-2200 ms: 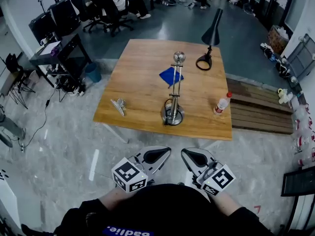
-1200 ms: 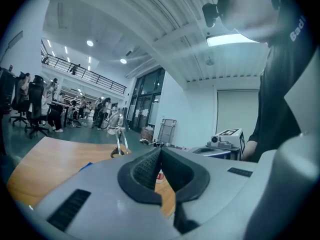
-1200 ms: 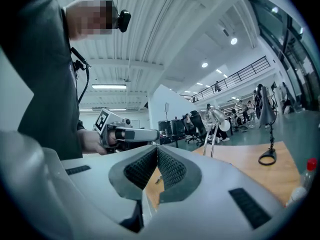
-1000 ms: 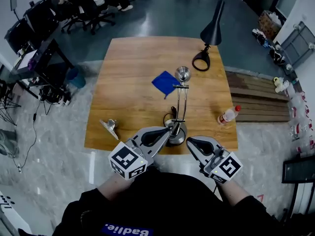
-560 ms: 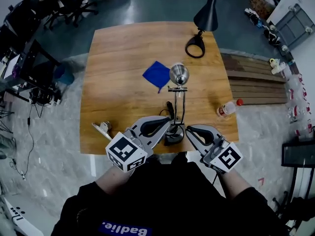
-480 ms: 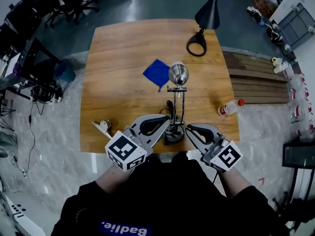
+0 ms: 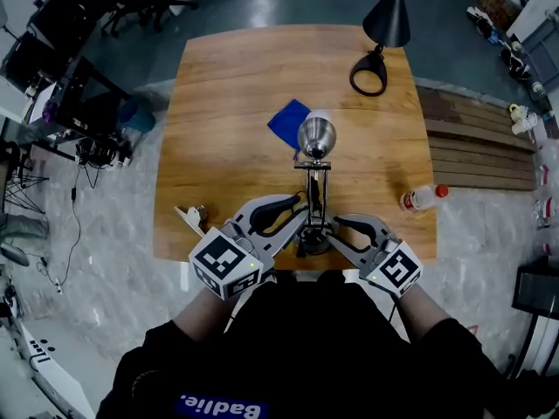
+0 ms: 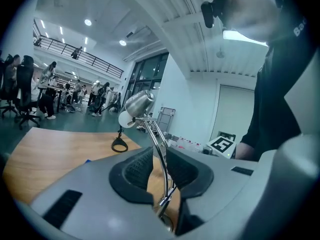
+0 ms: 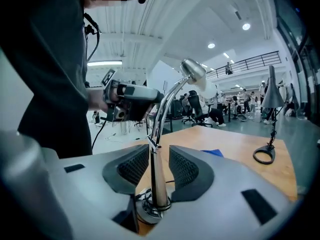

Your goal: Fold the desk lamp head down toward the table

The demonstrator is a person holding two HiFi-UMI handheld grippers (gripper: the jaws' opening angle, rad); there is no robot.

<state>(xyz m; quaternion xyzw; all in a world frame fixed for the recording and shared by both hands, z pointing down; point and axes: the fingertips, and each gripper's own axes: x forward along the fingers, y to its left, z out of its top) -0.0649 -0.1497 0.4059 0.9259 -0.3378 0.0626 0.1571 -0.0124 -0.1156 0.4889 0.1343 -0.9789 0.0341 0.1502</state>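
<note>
Okay, left claw has just opened partway, pads astride the thin twin rods of the desk lamp but not pinching, hand low and near level at the near edge of the surface. Lamp stands upright between both claws, long axis vertical, base by that near edge, lamp head up top tipping toward the far side, not folded yet. Right claw has just opened wide too, lower post between its pads untouched, claw aimed slightly down. Both equally close; likely right steadies the post while left goes for the head
</note>
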